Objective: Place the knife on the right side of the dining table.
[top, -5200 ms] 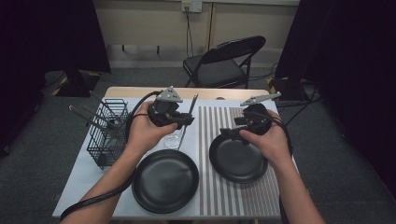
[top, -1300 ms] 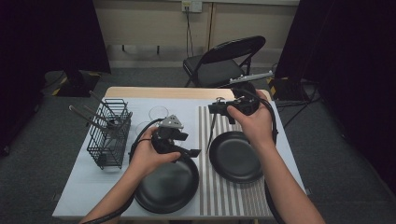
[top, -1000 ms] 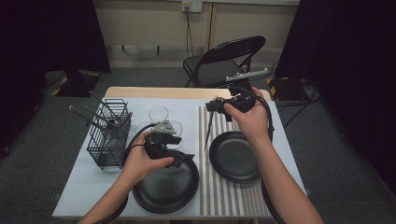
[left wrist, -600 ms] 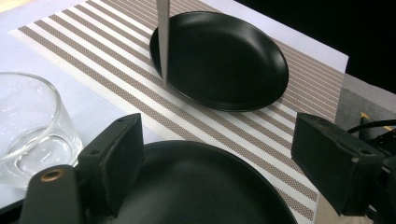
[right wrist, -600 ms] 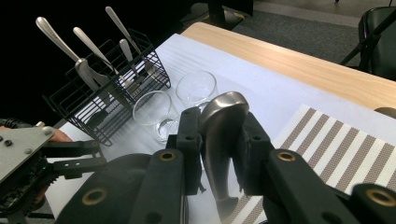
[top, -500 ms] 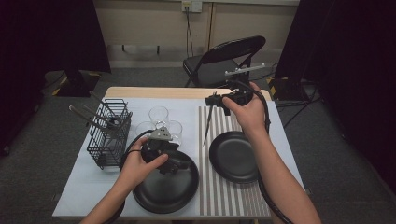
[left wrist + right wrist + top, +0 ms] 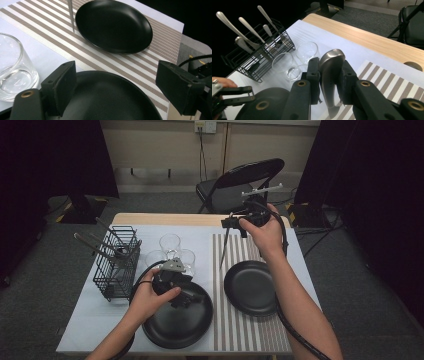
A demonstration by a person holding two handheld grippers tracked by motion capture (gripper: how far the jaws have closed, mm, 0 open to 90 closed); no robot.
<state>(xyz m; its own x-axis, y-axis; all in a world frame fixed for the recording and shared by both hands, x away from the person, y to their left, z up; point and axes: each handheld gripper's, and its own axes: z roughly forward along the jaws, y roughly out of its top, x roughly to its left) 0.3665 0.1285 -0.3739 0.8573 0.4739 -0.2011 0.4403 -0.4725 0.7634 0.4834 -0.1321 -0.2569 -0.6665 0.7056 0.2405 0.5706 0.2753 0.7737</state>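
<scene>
Held thing: slim silver metal table knife [image 7: 224, 248], hanging near-upright, tip down over the striped placemat [image 7: 250, 330].
Right gripper [image 7: 329, 75]: clenched on the knife's handle.
Bearing: matte black round plate [image 7: 251, 287] lies just right of the tip.
Left gripper [image 7: 117, 82]: released, above the nearer black plate [image 7: 180, 322].

no legible text, labels, or numbers

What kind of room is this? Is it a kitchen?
Probably not a kitchen: it looks like a recording room or lab. Dark curtains hang at the sides, a folding chair stands on grey carpet, and the table is laid with black plates for practice.
</scene>
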